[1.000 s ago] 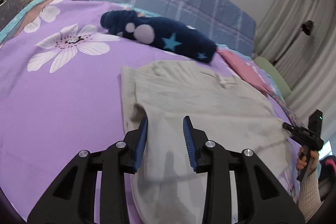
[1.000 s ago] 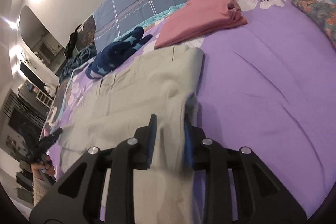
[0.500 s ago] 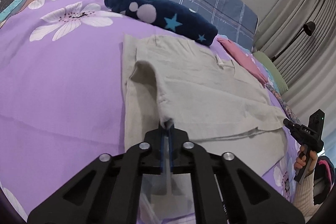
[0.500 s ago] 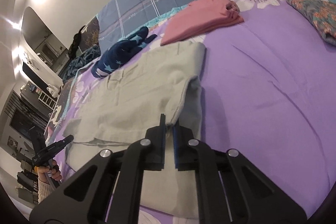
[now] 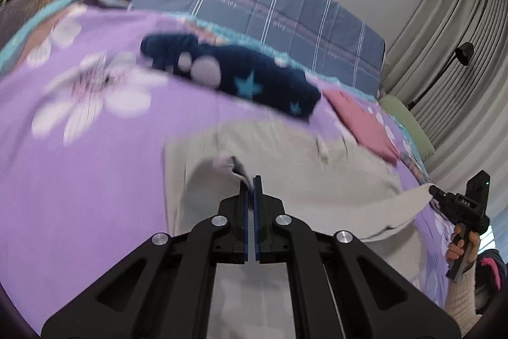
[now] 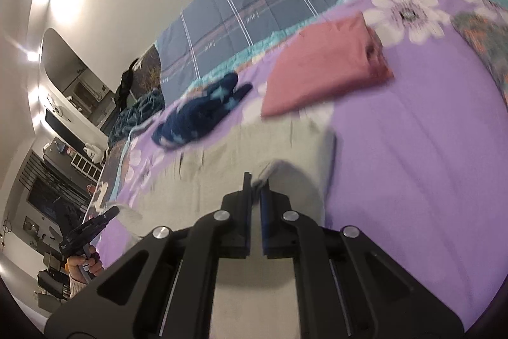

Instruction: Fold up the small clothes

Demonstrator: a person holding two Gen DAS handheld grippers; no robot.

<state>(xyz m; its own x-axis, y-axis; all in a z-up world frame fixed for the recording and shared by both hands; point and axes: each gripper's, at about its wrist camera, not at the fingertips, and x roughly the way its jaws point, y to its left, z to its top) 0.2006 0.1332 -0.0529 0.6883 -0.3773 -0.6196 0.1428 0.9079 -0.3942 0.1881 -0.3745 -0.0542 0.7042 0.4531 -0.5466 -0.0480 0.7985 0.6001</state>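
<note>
The grey garment [image 5: 317, 180] lies with its long axis running left to right across the bed [image 5: 79, 180]. The left gripper [image 5: 253, 180] is clamped on its near left corner. The right gripper [image 6: 255, 180] pinches its near right corner.

A garment [image 5: 285, 154] lies spread flat on the bed [image 5: 79, 180], near the bed's front edge. Behind it, toward the head of the bed, a rolled garment with stars [image 5: 235, 78] lies crosswise, just beyond the spread garment's far edge. To the right of that roll, a folded garment [image 5: 362, 123] rests on the bed, its near corner just beside the spread garment's far right corner. A quilt [image 5: 270, 11] stands along the head of the bed, behind both. A pillow [image 5: 406, 123] sits at the bed's far right corner, beyond the folded garment. Another piece of cloth [image 6: 485, 40] lies at the right edge of the bed.
</note>
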